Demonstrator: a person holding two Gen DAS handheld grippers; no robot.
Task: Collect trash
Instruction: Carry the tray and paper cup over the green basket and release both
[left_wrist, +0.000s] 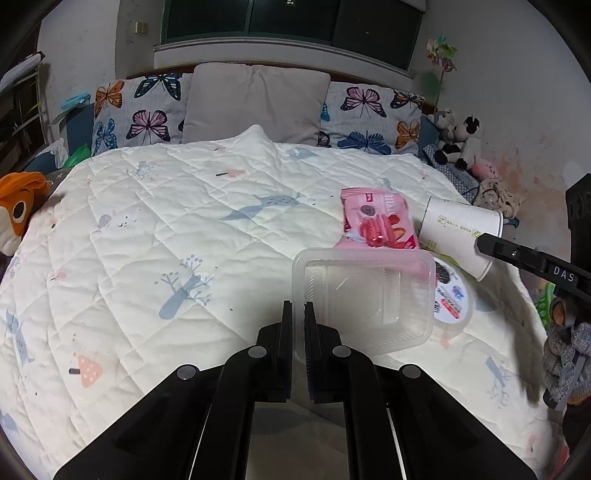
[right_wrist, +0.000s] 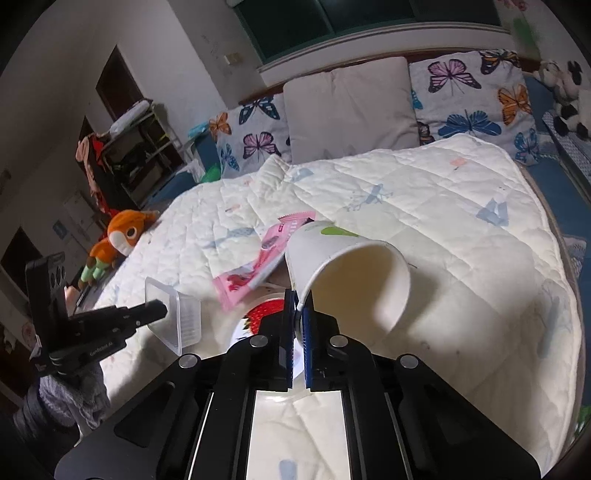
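Left wrist view counts four pieces of trash on the white quilted bed (left_wrist: 147, 229): one clear plastic tray (left_wrist: 364, 295), one pink snack wrapper (left_wrist: 376, 219), one white paper cup (left_wrist: 461, 236) and one round printed lid (left_wrist: 452, 295) — all gathered on the bed's right side. The left gripper (left_wrist: 298, 314) has its jaws drawn narrow on the near rim of the clear plastic tray, which is tilted up with the wrapper just behind it and the lid partly under its right edge. The right gripper (left_wrist: 491, 245) enters from the right with its tip at the cup's rim. Three pillows line the headboard: two butterfly-print ones (left_wrist: 136, 110) flanking one grey pillow (left_wrist: 255, 103). The right wrist view shows what the other cannot — the right gripper (right_wrist: 299, 306) pinches the paper cup (right_wrist: 347, 273) by its rim wall, one finger inside the open mouth, the cup on its side and lifted over the wrapper (right_wrist: 255, 273). It also shows the tray (right_wrist: 177, 317) edge-on in the left gripper (right_wrist: 157, 308), and one orange plush toy (right_wrist: 118, 240) at the bed's far left edge.
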